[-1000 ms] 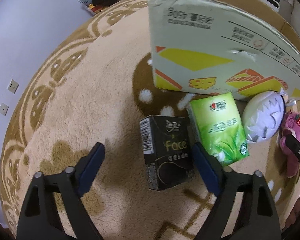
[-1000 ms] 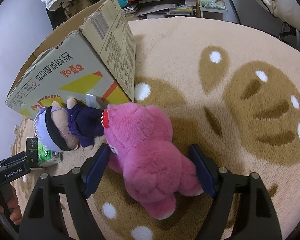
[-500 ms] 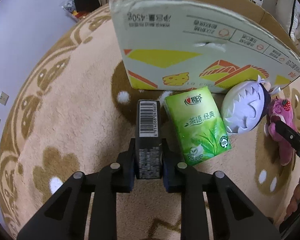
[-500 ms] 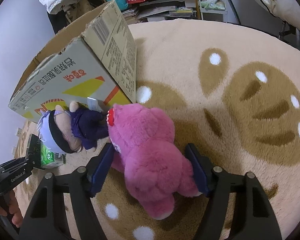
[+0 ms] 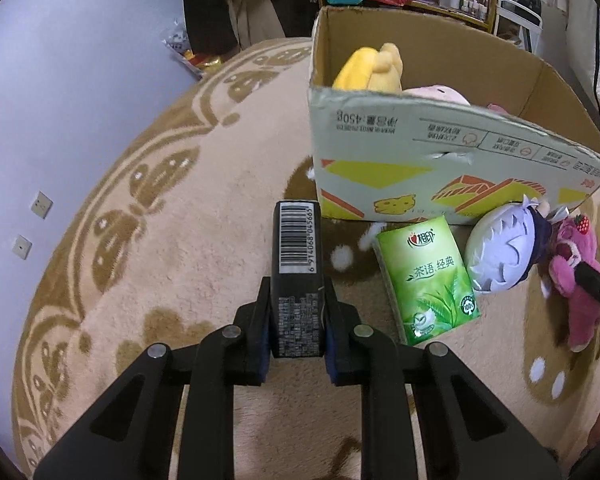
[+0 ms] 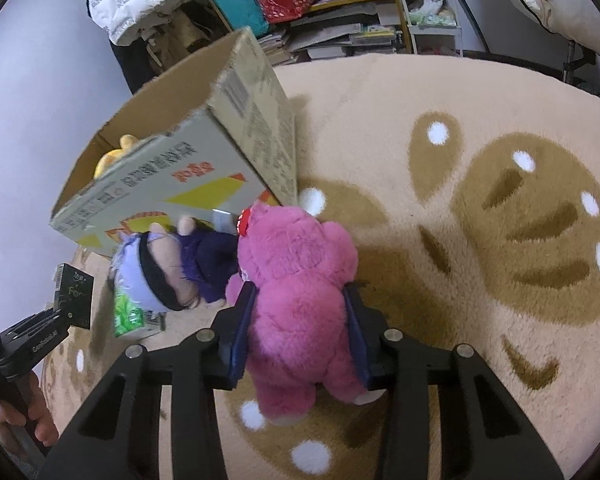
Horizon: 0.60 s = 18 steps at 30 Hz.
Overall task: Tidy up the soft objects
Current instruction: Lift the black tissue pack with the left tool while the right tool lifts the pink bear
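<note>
The left gripper (image 5: 296,320) clamps a black rectangular tissue pack (image 5: 297,276), lifted near the open cardboard box (image 5: 440,148). The right gripper (image 6: 300,332) squeezes the fluffy pink plush bear (image 6: 300,292) on the beige rug (image 6: 480,152). Two plush toys are boxed; a green tissue pack (image 5: 428,280) and purple-haired doll (image 5: 500,252) remain outside.

The right hand-held gripper (image 6: 300,334) clamps the pink plush bear (image 6: 296,292) beside the cardboard box (image 6: 204,184).

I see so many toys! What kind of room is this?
Probably a bedroom or living room at home: a fluffy patterned rug, cluttered shelves, and a cardboard box of plush toys.
</note>
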Each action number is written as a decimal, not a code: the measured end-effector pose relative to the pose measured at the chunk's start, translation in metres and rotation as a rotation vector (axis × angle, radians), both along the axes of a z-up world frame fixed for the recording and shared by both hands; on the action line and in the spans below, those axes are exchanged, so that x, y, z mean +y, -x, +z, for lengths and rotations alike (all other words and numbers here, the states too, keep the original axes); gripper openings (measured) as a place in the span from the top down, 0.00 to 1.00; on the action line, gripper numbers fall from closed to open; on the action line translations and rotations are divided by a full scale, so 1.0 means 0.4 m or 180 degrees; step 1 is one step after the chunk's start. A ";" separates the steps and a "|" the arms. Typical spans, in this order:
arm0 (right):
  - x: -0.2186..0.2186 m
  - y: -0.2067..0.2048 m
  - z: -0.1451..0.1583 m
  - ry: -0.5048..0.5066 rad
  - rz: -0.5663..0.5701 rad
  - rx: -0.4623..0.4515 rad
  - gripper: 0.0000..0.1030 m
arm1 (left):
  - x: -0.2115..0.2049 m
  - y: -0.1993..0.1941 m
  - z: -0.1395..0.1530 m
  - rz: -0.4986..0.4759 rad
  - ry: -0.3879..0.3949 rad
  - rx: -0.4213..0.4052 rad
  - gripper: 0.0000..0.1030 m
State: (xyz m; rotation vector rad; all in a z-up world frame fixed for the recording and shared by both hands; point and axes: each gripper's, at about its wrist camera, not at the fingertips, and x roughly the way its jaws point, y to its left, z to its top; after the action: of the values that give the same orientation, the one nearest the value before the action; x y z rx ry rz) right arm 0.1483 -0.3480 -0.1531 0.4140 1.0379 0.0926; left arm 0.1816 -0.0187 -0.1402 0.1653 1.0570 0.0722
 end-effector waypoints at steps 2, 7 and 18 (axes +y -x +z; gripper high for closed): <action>0.000 0.009 0.009 -0.0020 0.0001 -0.0013 0.57 | -0.004 0.006 0.014 -0.0010 -0.0038 -0.0083 0.81; -0.005 0.030 0.039 -0.0083 0.0003 -0.0055 0.58 | -0.003 0.022 0.065 -0.0030 -0.0069 -0.0316 0.81; -0.031 0.076 0.158 -0.0150 -0.0162 -0.0640 0.58 | 0.030 0.042 0.183 0.0022 0.0137 -0.0743 0.81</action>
State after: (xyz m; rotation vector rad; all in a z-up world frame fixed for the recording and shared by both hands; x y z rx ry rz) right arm 0.1177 -0.3603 -0.0899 0.4638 0.8278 0.1110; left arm 0.1647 -0.0067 -0.0669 0.1112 0.8257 0.0730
